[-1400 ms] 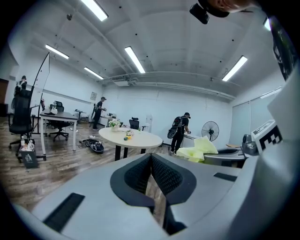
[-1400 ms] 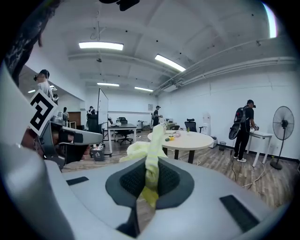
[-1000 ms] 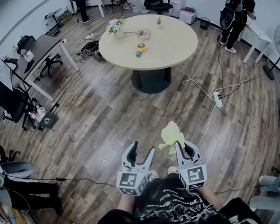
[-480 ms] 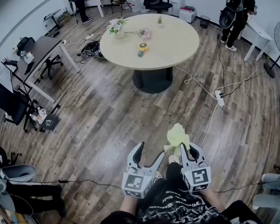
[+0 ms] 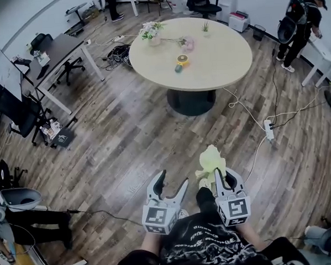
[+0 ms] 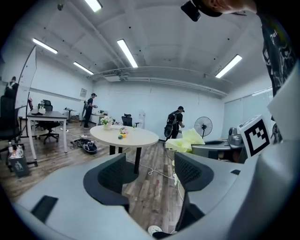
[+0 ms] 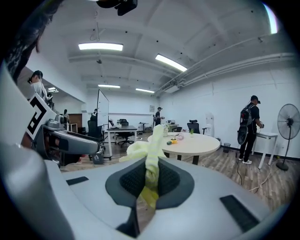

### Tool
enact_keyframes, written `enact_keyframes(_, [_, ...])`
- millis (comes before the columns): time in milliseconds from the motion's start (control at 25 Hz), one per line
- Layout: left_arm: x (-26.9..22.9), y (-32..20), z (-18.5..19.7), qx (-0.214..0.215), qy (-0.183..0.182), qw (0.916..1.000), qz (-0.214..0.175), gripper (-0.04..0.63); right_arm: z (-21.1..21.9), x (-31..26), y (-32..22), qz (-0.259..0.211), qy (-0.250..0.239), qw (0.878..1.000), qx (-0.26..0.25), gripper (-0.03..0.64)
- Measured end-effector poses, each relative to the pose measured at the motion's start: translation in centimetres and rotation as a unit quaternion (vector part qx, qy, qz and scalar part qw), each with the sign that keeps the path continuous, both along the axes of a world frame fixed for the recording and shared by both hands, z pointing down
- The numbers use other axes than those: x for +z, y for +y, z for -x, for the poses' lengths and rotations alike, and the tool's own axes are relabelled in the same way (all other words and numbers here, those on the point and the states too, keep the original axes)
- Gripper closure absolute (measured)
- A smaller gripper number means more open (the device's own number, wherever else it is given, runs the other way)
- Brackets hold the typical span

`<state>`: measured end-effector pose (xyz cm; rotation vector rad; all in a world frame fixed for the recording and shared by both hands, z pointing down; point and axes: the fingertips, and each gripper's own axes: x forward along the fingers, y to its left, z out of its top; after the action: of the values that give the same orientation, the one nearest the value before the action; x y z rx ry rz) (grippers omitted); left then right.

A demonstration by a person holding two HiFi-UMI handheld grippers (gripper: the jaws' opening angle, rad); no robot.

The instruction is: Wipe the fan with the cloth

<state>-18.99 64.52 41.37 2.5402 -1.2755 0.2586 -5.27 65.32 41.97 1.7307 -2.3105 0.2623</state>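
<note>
The left hand-held gripper (image 5: 172, 178) is held low in front of the person's body, over the wooden floor (image 5: 127, 136). Its jaws stand spread wide, having just been opening, and in the left gripper view (image 6: 150, 171) only floor shows between the pads. Just beside it, the right hand-held gripper (image 5: 223, 174) is pressed together on a pale yellow cloth (image 5: 210, 160). In the right gripper view (image 7: 149, 180) the pads pinch a narrow fold of the cloth (image 7: 146, 151), and the rest bunches up above and ahead of the jaws. From the left gripper view the cloth (image 6: 187, 140) shows as a loose tuft at the right. Both hand-held grippers point toward a round bench (image 5: 222, 54) that stands well ahead on a dark pedestal and carries flowers (image 5: 151, 30) and a few small things. A fan (image 7: 287, 121) on a tall stand is at the far right by the wall, well apart from both hand-held grippers and the cloth; the left gripper view shows it (image 6: 203, 126) beyond the bench. Near it a person (image 5: 301, 25) in black with a backpack stands at a white desk. A power strip (image 5: 269, 130) with white cable lies on the floor right of the bench.
</note>
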Motion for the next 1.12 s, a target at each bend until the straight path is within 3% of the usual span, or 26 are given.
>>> enact_keyframes(360, [-1.0, -8.8, -3.8, -0.055, 0.012, 0.9984, 0.001, 0.275, -3.6, -1.1, -10.1, -0.01, -0.017, 0.998, -0.061, 0.585])
enact_keyframes(560, [-1.4, -12.8, -5.7, -0.083, 0.017, 0.9964, -0.005, 0.285, -6.4, -1.6, -14.8, -0.018, -0.037, 0.997, -0.071, 0.586])
enact_keyframes(920, [-1.5, -17.9, -9.3, -0.114, 0.028, 0.993, -0.007, 0.298, -10.2, -2.8, -19.9, -0.041, -0.079, 0.99, -0.105, 0.585])
enact_keyframes(1120, [-0.7, -19.4, -10.3, -0.116, 0.027, 0.9929, -0.001, 0.303, -11.5, -1.6, -21.5, -0.026, -0.054, 0.993, -0.097, 0.586])
